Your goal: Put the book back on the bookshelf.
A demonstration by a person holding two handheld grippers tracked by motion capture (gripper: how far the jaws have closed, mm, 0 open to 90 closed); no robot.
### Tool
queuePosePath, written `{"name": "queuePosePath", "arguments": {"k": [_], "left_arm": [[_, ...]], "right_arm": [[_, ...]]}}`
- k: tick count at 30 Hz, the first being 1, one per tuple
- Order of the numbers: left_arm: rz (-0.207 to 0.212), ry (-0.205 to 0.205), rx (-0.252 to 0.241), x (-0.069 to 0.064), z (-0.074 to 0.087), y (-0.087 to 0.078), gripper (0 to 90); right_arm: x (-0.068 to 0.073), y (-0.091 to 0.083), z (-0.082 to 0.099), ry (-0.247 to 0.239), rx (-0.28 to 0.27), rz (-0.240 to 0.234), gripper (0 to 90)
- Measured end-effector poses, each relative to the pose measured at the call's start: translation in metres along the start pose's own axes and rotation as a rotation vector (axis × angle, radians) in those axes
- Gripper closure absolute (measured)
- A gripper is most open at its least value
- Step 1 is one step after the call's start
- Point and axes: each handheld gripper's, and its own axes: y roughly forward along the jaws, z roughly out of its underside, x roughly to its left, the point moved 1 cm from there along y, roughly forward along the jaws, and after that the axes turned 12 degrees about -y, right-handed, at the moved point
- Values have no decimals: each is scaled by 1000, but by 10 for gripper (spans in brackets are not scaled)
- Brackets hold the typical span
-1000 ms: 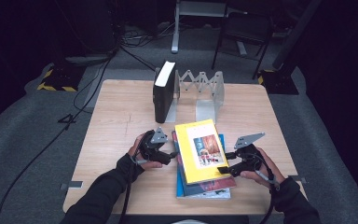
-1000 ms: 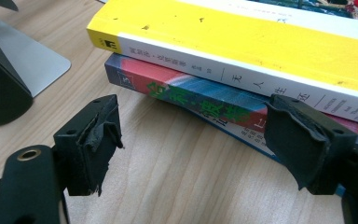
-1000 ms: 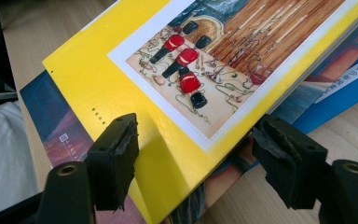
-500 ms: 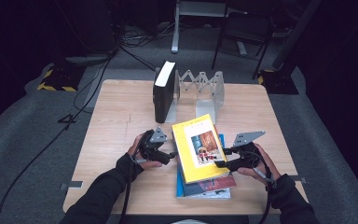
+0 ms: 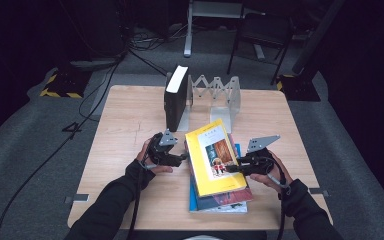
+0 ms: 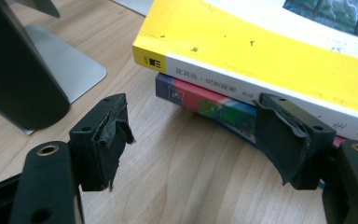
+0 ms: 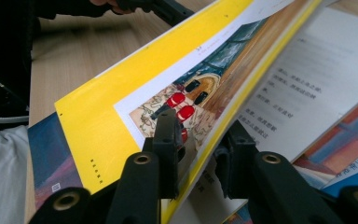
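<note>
Right gripper [image 7: 193,154] has just closed on the yellow paperback's cover [image 7: 121,121], apparently lifting it; left gripper [image 6: 193,140] waits unclenched beside the spine. Next: steady lifting.

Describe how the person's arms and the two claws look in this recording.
Both forearms wear dark long sleeves. The left claw and right claw are black, each with two jaws carrying brass-coloured pivot rivets. The left claw's rubber pads are torn and ragged. A grey three-cornered plate tops the right claw, and a black cable trails from each.
</note>
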Motion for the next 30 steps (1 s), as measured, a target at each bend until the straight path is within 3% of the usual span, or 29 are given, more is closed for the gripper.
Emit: {"name": "queuePosePath", "arguments": {"k": [3,5,7,9,14,17,21,25,26,28,30], "left_arm": [[-7,-20,-8,3,-5,2,239],[-19,-1,-12,3,-6,4,239],[-48,17,6,4,-5,4,255],[-36,1,20,7,-2,3,248],[-53,10,44,10,7,-3,248],[-64,30,88,9,14,3,269],[-60,25,90,9,14,9,278],[-44,22,61,10,14,9,286],[-23,19,32,10,12,7,299],[10,26,-9,9,6,1,407],[48,-2,-64,10,-4,-8,441]], "right_arm": [[4,-1,3,-20,-21,17,724],[7,-3,5,-33,-36,25,725],[11,-5,8,-40,-56,27,743],[15,-6,10,-45,-64,26,748],[18,-4,7,-51,-70,21,758],[19,-1,5,-50,-75,13,767],[22,2,2,-62,-72,11,771],[23,1,1,-77,-75,14,769],[24,0,1,-79,-79,14,769],[25,-3,1,-91,-96,21,766],[26,-5,-1,-112,-105,38,763]]}}
